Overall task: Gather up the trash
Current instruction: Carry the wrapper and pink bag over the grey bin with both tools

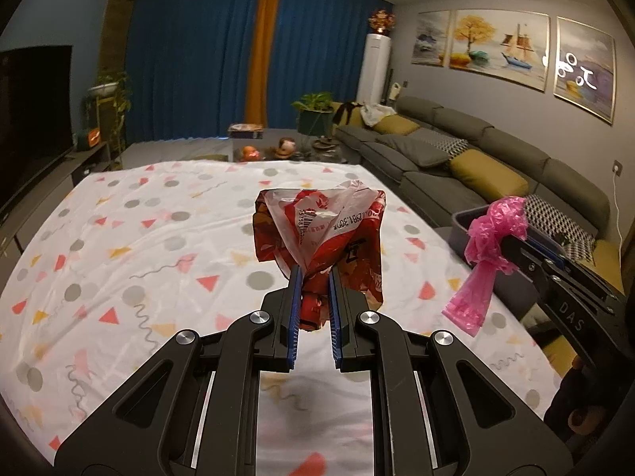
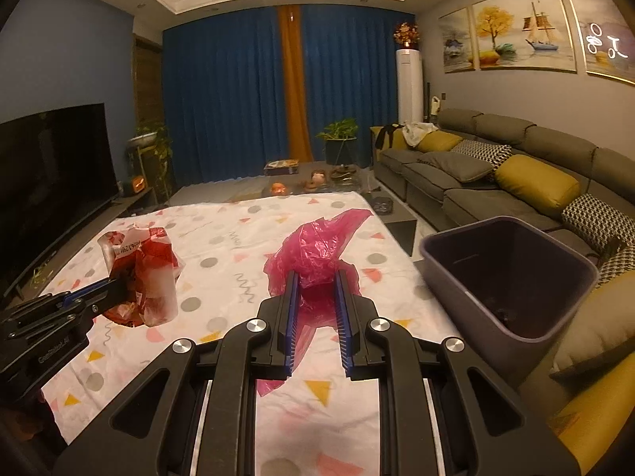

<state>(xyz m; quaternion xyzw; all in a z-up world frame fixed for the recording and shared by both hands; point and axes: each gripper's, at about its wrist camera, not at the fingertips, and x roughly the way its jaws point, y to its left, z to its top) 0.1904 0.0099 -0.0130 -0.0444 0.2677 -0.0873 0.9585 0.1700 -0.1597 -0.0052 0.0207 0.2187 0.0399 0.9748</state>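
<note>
crinkled red wrapper (image 1: 321,234), filmy pink bag (image 2: 317,250), both pinched.

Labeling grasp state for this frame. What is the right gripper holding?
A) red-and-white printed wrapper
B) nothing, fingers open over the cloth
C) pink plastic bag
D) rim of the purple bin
C: in the right wrist view the right gripper is clamped on the crumpled pink plastic bag; the red-and-white wrapper sits in the left gripper, and the purple bin stands untouched to the right.

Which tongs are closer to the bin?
Right. The right tongs, holding the pink bag, are just beside the bin; the left tongs, holding the red wrapper, are farther away.
</note>
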